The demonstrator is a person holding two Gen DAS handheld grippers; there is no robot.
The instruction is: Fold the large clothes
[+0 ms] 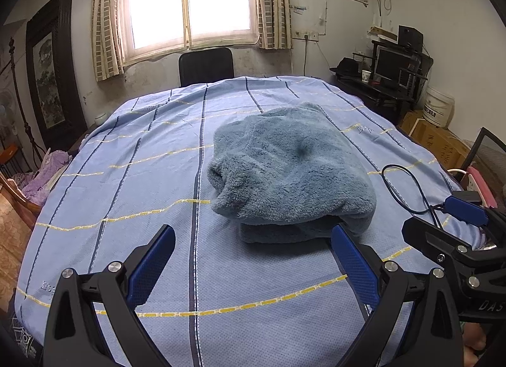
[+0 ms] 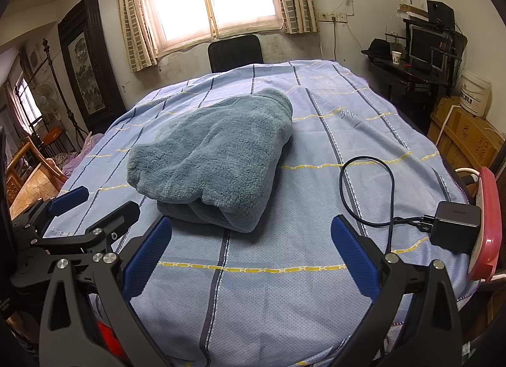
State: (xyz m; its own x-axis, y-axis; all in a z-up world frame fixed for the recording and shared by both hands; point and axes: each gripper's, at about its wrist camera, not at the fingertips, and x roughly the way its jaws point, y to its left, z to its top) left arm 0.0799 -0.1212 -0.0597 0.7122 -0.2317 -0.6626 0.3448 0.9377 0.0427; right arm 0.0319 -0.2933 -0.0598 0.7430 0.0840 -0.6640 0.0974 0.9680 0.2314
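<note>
A fluffy grey-blue garment [image 1: 291, 171] lies folded into a thick bundle in the middle of the blue striped sheet [image 1: 126, 177]. It also shows in the right wrist view [image 2: 208, 158]. My left gripper [image 1: 253, 240] is open and empty, just short of the bundle's near edge, its right finger [image 1: 351, 256] close to the lower layer. My right gripper [image 2: 251, 234] is open and empty, in front of the bundle's near right corner. The left gripper's body shows at the left of the right wrist view [image 2: 82, 224]; the right gripper's shows at the right of the left wrist view [image 1: 458, 240].
A black cable [image 2: 367, 183] loops on the sheet [image 2: 284, 288] to a black charger [image 2: 455, 227] at the right edge, beside a red-rimmed object [image 2: 487, 224]. A black chair [image 2: 235, 52] stands behind the table. A desk with a monitor [image 2: 423, 47] and boxes [image 2: 465, 133] are at the right.
</note>
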